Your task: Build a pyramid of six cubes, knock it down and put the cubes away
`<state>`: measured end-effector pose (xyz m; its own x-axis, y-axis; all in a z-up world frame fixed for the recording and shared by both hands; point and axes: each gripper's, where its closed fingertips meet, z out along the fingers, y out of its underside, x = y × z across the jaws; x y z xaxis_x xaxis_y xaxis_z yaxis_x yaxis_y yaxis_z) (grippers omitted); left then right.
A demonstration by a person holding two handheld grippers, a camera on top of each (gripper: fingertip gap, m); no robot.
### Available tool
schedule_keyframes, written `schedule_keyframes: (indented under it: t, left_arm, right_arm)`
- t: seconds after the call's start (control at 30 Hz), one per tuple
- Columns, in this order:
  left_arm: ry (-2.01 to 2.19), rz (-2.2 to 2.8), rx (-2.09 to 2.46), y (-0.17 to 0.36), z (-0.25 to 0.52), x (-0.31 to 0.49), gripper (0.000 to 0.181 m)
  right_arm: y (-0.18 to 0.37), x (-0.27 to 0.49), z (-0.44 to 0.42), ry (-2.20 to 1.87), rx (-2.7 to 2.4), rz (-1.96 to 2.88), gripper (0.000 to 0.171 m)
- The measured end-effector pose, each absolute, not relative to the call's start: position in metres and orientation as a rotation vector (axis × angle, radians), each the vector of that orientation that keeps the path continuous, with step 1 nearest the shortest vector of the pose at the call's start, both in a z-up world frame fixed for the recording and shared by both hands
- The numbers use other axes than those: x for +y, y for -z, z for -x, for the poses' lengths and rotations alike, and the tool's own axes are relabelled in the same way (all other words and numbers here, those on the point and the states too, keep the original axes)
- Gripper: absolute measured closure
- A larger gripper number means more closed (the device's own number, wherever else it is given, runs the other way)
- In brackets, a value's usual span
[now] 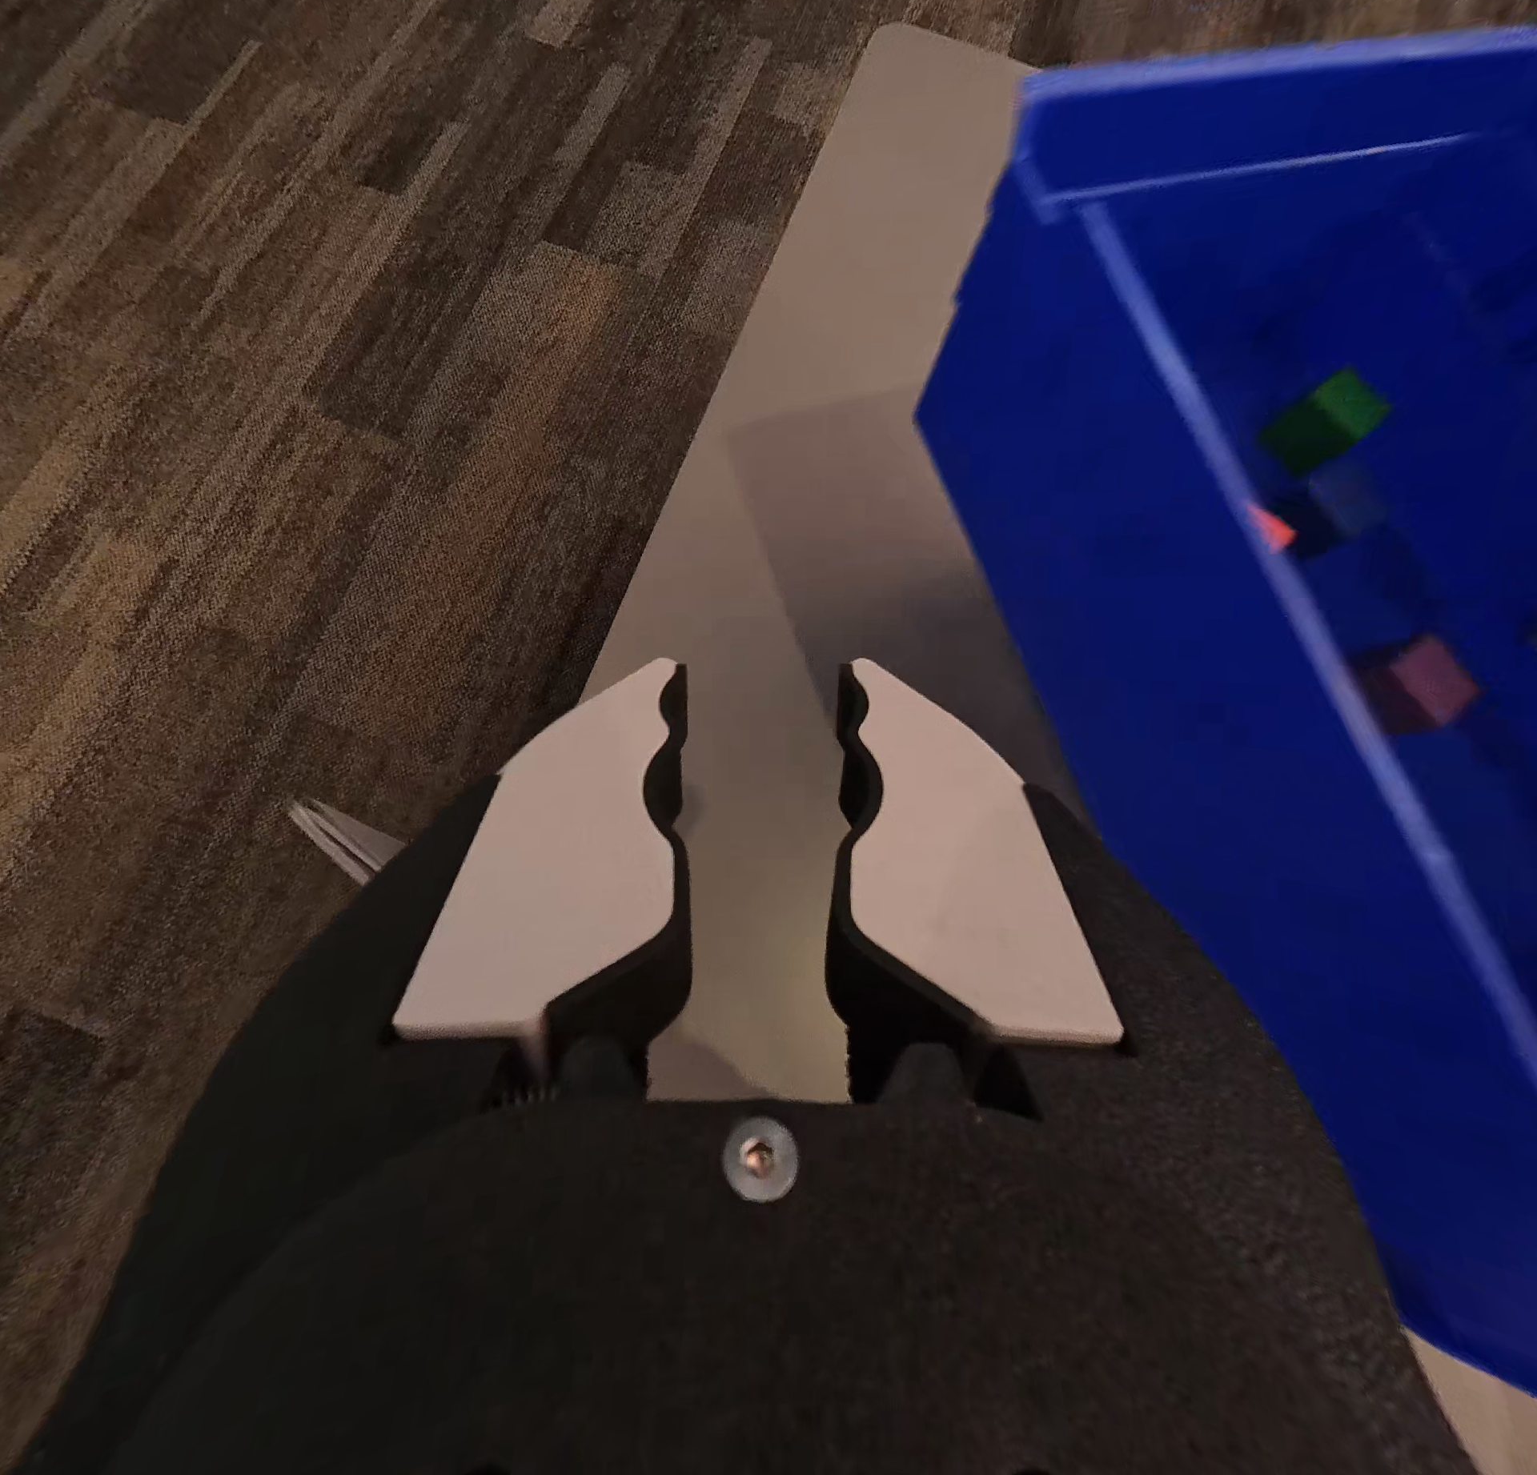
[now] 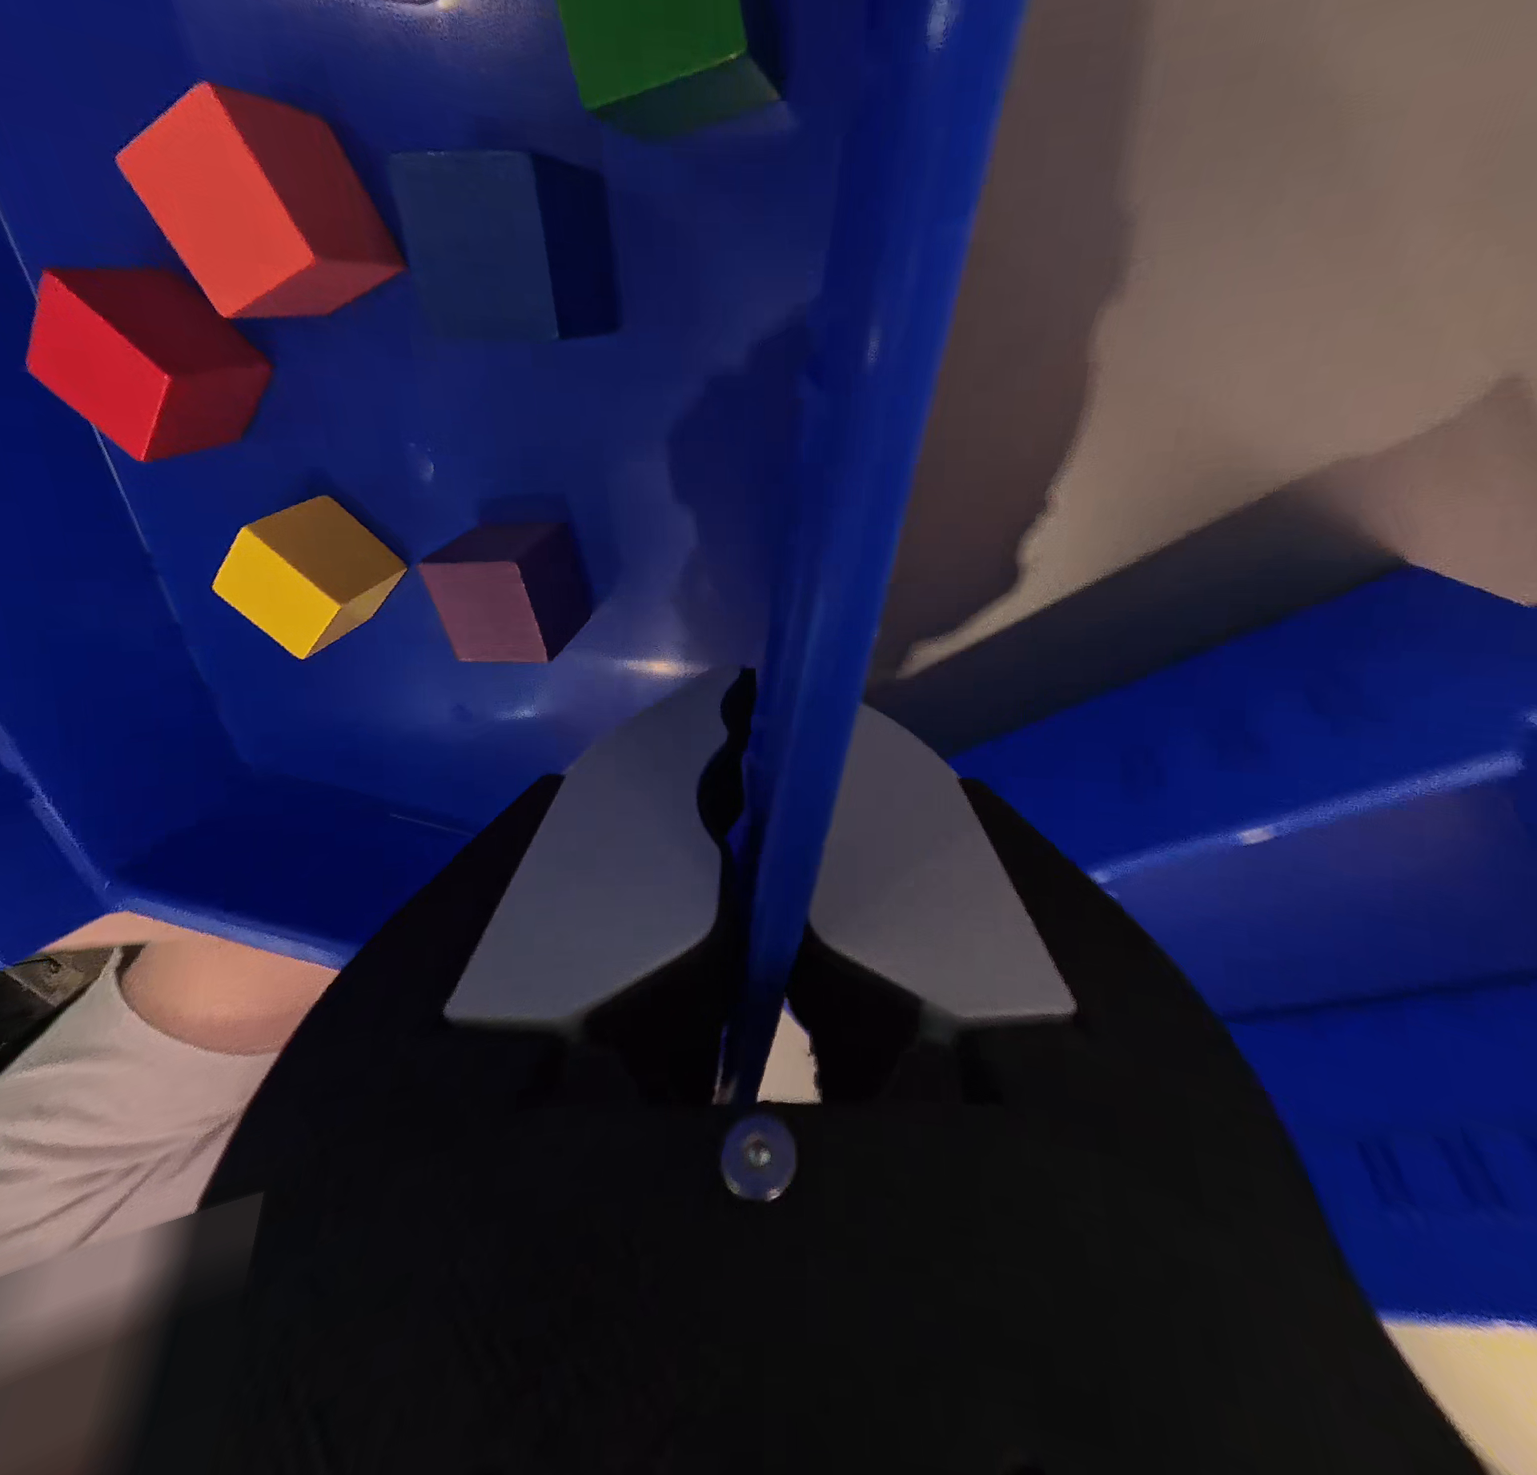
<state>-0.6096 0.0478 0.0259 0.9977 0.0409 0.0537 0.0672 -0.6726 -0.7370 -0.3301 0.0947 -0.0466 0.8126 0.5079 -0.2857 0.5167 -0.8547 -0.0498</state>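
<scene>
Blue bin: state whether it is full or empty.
Neither: the blue bin holds six loose cubes, with much bare floor between them.

no writing, label, brand, number or sign can be read anywhere here, neither on the blue plastic bin [image 2: 873, 288] nor on the coloured wooden cubes.

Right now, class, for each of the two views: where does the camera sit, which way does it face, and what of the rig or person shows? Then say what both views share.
Left wrist view: sits on the left gripper, looking down past open, empty jaws at the table edge and carpet; bin to its right.
Right wrist view: sits on the right gripper, jaws shut on the bin wall, facing into the bin; a sleeve shows at lower left.
Shared: the bin, with its green cube and purple cube.
</scene>
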Motion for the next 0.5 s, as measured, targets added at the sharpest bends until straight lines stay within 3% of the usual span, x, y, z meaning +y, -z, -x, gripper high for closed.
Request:
schedule_keyframes:
  t: [0.33,0.5]
  left_arm:
    - [0.040,2.502,0.118,0.011,0.578,0.063,0.140]
    - [0.196,2.576,0.211,0.033,0.548,0.074,0.128]
  right_arm:
    - [0.125,0.104,0.337,0.451,0.613,-3.001,0.164]
    - [0.130,0.107,0.336,0.488,0.659,-3.049,0.147]
